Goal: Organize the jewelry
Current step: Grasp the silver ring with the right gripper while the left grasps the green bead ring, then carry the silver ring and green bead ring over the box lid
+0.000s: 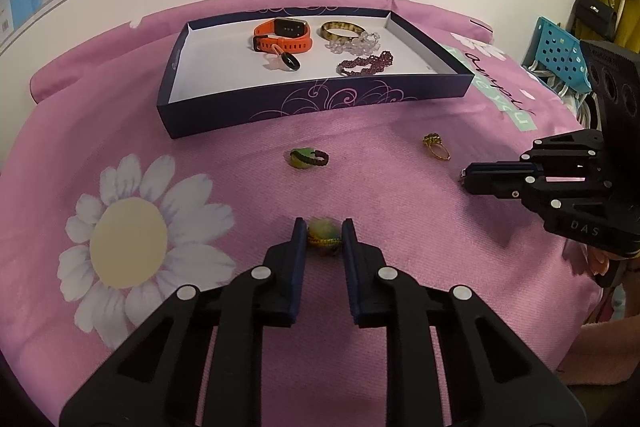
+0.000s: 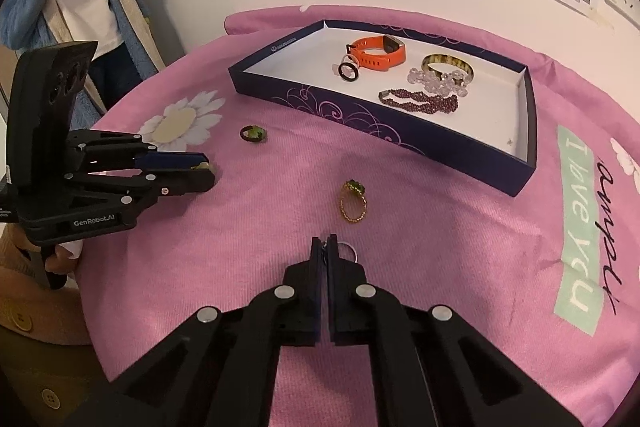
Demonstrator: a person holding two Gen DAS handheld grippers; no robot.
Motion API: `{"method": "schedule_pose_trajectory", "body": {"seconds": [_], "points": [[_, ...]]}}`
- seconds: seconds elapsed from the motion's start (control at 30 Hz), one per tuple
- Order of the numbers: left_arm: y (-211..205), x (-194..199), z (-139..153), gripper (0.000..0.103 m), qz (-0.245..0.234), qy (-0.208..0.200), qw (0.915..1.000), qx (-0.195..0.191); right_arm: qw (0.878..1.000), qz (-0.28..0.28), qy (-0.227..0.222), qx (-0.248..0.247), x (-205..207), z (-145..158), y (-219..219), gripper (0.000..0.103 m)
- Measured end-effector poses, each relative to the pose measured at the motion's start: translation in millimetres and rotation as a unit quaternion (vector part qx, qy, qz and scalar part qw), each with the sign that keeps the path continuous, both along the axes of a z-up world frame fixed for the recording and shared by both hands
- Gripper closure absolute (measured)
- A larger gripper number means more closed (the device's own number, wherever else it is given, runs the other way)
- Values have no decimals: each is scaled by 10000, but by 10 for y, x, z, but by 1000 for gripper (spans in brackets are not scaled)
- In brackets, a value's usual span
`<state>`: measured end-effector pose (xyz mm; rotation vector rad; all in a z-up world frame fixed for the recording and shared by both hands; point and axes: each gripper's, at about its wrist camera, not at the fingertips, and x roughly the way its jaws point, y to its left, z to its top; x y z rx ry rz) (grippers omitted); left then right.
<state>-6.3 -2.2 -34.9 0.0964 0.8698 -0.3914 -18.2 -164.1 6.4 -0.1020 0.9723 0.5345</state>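
The left gripper [image 1: 324, 233] has its jaws closed on a green stone ring [image 1: 324, 238], and the right gripper [image 2: 325, 247] is pinched nearly shut on a thin silver ring [image 2: 347, 250]. Both rings have to travel straight ahead to the dark box [image 1: 280, 107] at the far side of the pink bed cover [image 1: 380, 187]. Two rings lie loose between: a green one [image 1: 306, 158] nearer the left gripper, a gold one [image 2: 354, 201] just ahead of the right. The box holds one orange watch [image 1: 282, 35], one black ring [image 1: 289, 62], one bangle [image 1: 343, 30] and two bead strands.
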Motion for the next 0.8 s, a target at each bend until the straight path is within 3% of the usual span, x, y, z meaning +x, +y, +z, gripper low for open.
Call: {"method": "schedule_pose_trajectory", "body": {"seconds": [0.13,0.2,0.27,0.47,0.67,0.8], "points": [[-8,-20,0,84,3,-18,10000,7,9999,-84,19,73,3,2,-32,96],[-12,-34,0,83,-5,-39,10000,28,9999,-87,-5,139,-17,19,-43,71],[-11,-42,-1,82,-6,-48,10000,30,9998,-128,-85,95,-45,37,-51,61],[-8,-46,-4,82,-10,-58,10000,45,9999,-132,-46,-60,-35,-6,-49,63],[-10,-47,-22,83,24,-62,10000,60,9993,-89,-140,-338,-22,-17,6,86],[-7,-49,-22,85,44,-64,10000,47,9992,-113,-168,-347,-36,-12,4,87]]}}
